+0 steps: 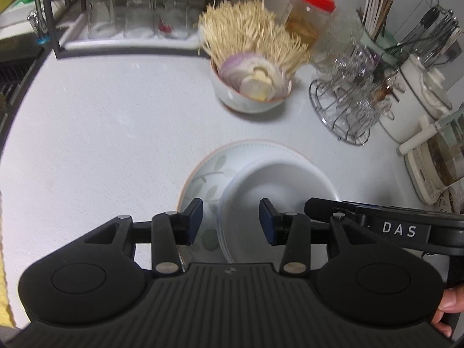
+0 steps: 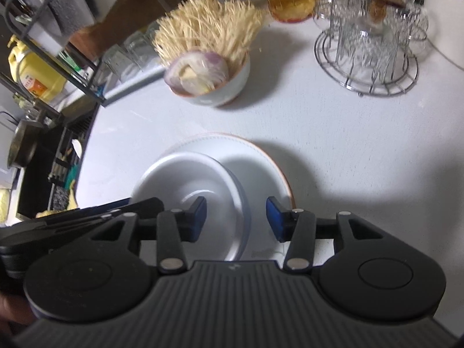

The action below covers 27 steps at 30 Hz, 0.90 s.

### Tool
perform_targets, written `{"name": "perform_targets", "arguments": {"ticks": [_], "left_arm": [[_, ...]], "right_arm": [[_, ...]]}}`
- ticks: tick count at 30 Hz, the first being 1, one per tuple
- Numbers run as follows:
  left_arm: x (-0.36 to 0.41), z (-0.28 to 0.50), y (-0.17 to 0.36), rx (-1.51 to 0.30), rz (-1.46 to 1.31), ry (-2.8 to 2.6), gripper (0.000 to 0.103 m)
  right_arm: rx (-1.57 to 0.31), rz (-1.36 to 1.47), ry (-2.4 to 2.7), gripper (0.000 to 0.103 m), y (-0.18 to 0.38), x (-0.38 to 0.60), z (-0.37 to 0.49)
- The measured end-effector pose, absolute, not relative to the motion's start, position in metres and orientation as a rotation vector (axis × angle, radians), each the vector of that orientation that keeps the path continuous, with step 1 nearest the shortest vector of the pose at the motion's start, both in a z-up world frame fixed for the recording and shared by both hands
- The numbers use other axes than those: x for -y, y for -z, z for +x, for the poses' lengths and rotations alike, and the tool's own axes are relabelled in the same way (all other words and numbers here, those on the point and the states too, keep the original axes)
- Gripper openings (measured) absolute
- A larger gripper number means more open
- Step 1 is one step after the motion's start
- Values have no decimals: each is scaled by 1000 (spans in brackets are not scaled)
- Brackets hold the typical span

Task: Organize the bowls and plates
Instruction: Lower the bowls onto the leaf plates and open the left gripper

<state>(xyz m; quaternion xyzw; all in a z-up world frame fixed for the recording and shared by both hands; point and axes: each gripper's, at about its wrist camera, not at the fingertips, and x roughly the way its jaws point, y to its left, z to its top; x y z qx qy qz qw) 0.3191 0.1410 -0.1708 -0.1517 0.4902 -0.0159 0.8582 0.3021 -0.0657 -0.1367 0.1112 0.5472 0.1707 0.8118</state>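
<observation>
A leaf-patterned plate [image 1: 208, 174] with an orange rim lies on the white counter [image 1: 101, 133]. A stack of plain white bowls [image 1: 275, 185] sits on it, off-centre. My left gripper [image 1: 231, 220] is open, its blue pads standing either side of the bowls' left rim without touching it. In the right wrist view the same white bowls [image 2: 185, 179] rest on the plate [image 2: 261, 168], and my right gripper [image 2: 237, 220] is open astride their right rim. Further back stands a small bowl [image 1: 252, 87] holding sliced onion and enoki mushrooms.
A black rack with upturned glasses [image 1: 130, 14] lines the back left. A wire stand of glasses [image 1: 345, 104], a red-lidded jar [image 1: 310, 14], utensil holders [image 1: 377, 20] and a white kettle [image 1: 414, 92] crowd the right. A sink area [image 2: 43, 145] lies past the counter's left edge.
</observation>
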Motion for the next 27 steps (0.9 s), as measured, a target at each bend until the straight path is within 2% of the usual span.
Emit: {"name": "perform_targets", "arguments": {"ticks": [14, 27], "left_arm": [[-157, 278, 86, -878, -246, 133, 49], [-140, 210, 17, -721, -218, 105, 49]], "right_arm": [[-935, 290, -257, 49, 66, 71, 261], [-756, 280, -330, 49, 12, 83, 200]]}}
